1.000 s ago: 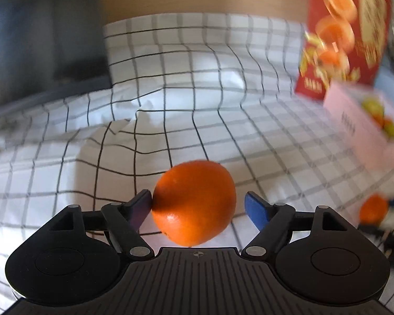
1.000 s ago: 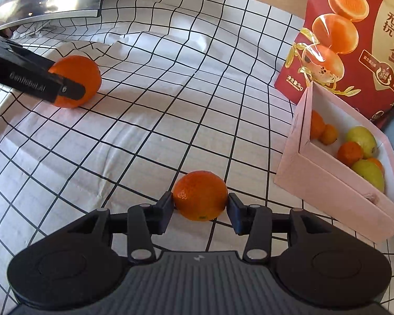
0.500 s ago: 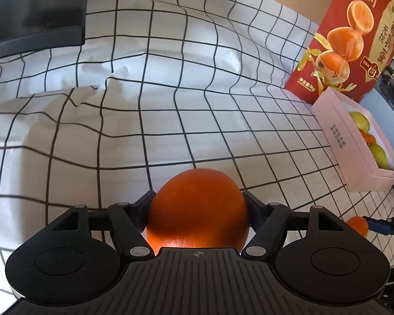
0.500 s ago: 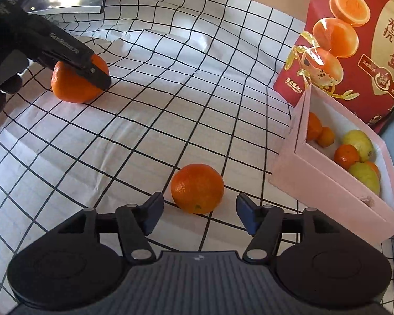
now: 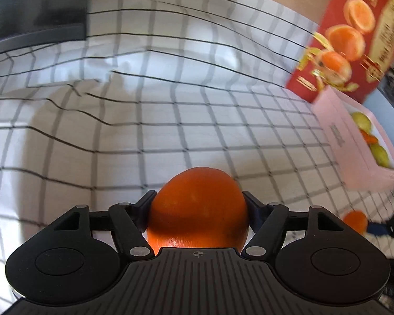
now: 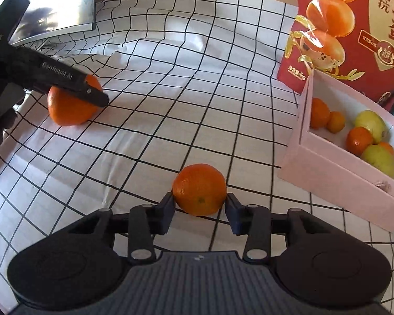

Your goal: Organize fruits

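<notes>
The left gripper [image 5: 198, 202] clamped a large round orange [image 5: 197, 207]. The right gripper [image 6: 199, 203], jaws just closing, pinched a smaller round orange [image 6: 199, 189] on the black-gridded white cloth [image 6: 170, 92].

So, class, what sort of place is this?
Probably a home table set up for sorting fruit: a black-grid white cloth, a pink box holding fruit, and a red food carton standing behind it.

The tablecloth [image 6: 170, 120] looks like thin matt cloth, wrinkled in spots. Both oranges [image 6: 199, 189] have that dimpled, slightly shiny peel. The pink box [image 6: 336, 181] seems like smooth matt cardboard, the red bag [image 6: 354, 34] glossy printed plastic. Grippers [image 6: 199, 207] are matt black plastic.
</notes>
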`<state>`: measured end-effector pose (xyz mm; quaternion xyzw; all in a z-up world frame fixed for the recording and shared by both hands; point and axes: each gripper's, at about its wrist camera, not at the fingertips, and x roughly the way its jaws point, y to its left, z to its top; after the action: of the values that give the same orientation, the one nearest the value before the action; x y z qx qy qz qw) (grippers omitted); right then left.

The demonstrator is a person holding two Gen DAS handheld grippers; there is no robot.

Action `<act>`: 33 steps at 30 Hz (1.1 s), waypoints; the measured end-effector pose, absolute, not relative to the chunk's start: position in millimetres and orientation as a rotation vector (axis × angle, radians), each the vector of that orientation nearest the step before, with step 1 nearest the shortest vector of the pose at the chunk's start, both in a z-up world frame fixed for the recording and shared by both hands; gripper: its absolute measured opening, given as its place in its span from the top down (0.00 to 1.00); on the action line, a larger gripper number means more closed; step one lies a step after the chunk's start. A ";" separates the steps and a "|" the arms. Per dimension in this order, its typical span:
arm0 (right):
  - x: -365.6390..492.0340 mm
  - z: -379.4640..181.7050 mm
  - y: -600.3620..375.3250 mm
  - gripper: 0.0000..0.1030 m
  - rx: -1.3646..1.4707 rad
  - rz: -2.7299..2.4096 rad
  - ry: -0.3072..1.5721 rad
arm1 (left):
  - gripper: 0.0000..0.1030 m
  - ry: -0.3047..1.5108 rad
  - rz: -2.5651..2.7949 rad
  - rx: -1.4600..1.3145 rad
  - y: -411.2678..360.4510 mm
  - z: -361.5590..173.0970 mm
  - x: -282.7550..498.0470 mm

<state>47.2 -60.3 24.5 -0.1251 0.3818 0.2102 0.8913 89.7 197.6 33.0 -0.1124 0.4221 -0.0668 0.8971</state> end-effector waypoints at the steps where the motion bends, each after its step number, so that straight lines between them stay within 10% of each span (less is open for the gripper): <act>1: 46.7 25.8 -63.4 0.60 -0.257 0.430 0.789 | 0.28 0.875 -0.158 -0.230 190.2 33.4 85.9; 33: 28.4 18.4 -154.9 0.54 -0.119 0.233 0.822 | 0.26 0.944 -0.301 -0.066 40.3 27.0 60.4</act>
<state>28.4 -154.9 18.4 -0.0576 0.3982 0.1130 0.9085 60.4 40.3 27.0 -0.0318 0.4526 -0.1443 0.8794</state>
